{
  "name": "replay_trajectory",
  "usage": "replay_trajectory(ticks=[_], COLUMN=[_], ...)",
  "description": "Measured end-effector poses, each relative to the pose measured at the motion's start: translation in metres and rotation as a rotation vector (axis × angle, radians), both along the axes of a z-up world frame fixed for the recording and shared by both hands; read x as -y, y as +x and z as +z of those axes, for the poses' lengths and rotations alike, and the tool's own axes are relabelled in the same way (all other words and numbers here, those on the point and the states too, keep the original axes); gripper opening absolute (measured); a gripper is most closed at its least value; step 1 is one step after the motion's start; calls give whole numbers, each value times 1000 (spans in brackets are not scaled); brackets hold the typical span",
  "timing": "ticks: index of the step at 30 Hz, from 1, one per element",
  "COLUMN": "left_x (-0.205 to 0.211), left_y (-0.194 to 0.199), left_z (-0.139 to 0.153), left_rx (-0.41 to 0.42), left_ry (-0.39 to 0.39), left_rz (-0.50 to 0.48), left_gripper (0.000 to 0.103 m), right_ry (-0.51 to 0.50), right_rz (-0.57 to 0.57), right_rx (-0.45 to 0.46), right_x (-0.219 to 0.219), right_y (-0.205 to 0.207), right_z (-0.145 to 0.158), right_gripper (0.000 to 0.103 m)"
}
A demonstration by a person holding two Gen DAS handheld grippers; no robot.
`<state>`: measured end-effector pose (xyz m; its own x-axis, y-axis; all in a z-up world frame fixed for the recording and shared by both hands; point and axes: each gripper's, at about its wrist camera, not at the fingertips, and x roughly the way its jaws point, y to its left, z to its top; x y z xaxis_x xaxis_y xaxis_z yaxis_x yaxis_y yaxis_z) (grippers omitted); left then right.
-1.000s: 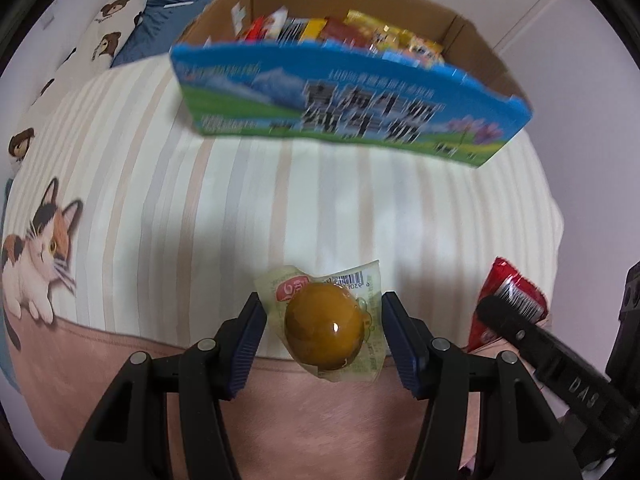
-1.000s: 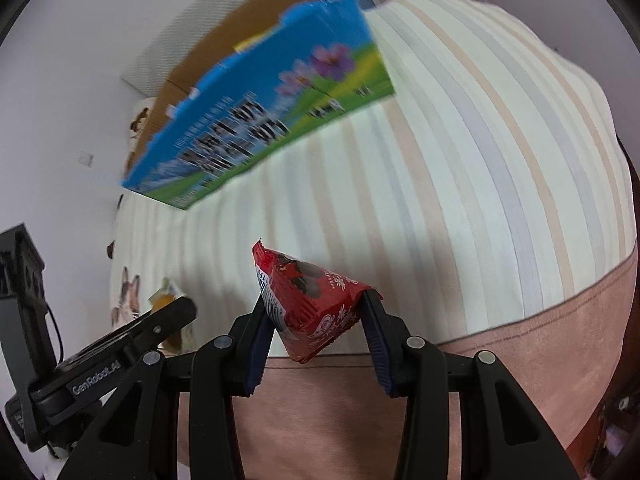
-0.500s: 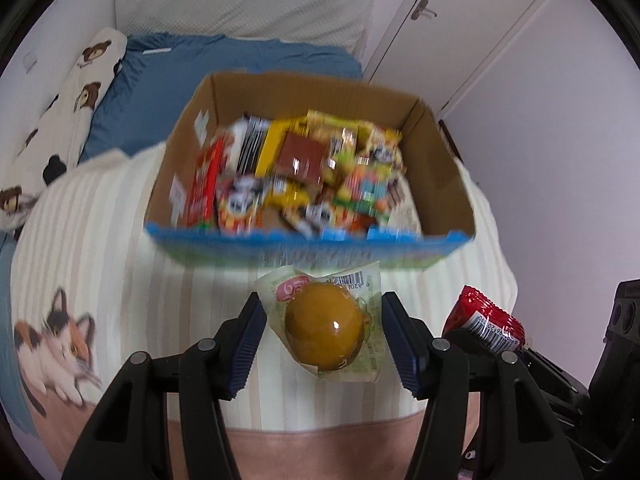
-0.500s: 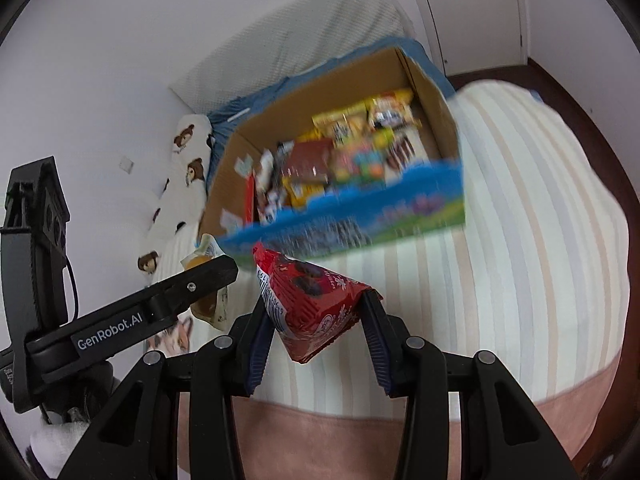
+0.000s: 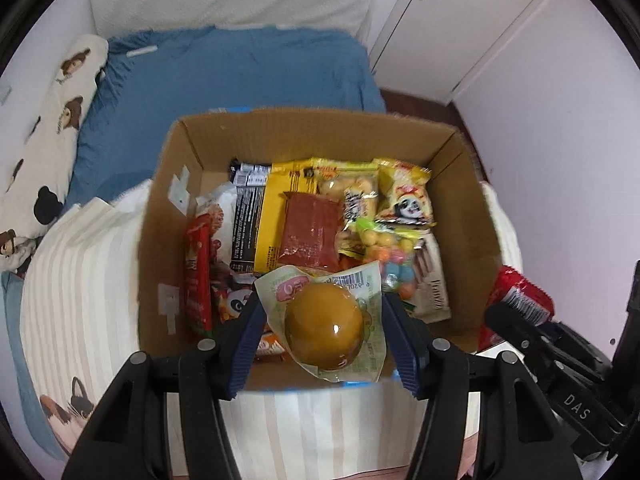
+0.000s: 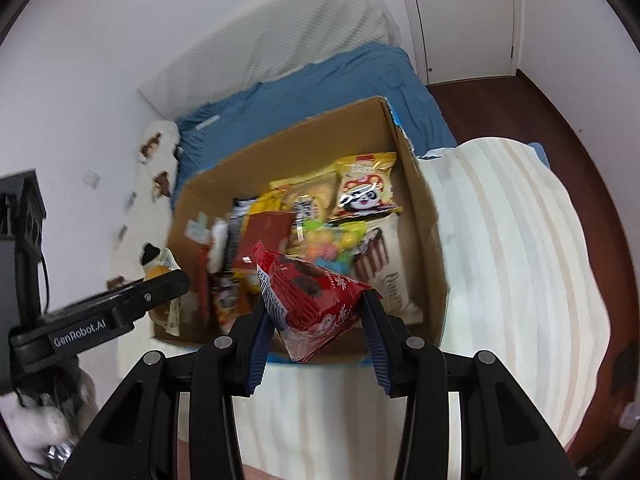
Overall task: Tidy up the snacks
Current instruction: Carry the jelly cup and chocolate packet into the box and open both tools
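Note:
My left gripper (image 5: 322,332) is shut on a clear packet holding a round brown egg (image 5: 324,330), held above the near edge of an open cardboard box (image 5: 476,216). The box is full of snack packets (image 5: 308,232). My right gripper (image 6: 316,320) is shut on a red snack packet (image 6: 316,300), also above the box's near edge (image 6: 434,264). The red packet shows at the right of the left wrist view (image 5: 520,296). The left gripper's finger shows at the left of the right wrist view (image 6: 120,308).
The box sits on a cream striped blanket (image 5: 80,280) (image 6: 520,260) on a bed with a blue sheet (image 5: 224,76). A bear-print pillow (image 5: 52,136) lies at the left. A white door (image 6: 464,12) and wooden floor (image 6: 580,128) are at the right.
Both grippers have risen and moved forward with their packets, from low over the blanket to above the box. The inside of the box has come into view.

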<state>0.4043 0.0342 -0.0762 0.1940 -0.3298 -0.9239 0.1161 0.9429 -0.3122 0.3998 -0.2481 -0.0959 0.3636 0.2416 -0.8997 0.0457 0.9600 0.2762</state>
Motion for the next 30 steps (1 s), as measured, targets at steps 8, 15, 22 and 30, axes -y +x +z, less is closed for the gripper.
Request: replay_trajectory(ticks=[8, 15, 22, 30], left_x=[13, 12, 3, -10], left_y=[18, 20, 20, 15], left_z=[-54, -85, -79, -63], left_rx=[-130, -259, -229, -192], left_ry=[54, 92, 122, 133], left_rz=[-48, -53, -31, -6], left_gripper=[56, 59, 91, 92], right_ry=[-55, -116, -144, -163], right_rz=[17, 9, 43, 17], right_rx=[-105, -247, -266, -254], right_x=[0, 1, -15, -14], right_y=[27, 37, 43, 41], right_z=[-40, -67, -63, -54], right_gripper=[46, 60, 93, 94])
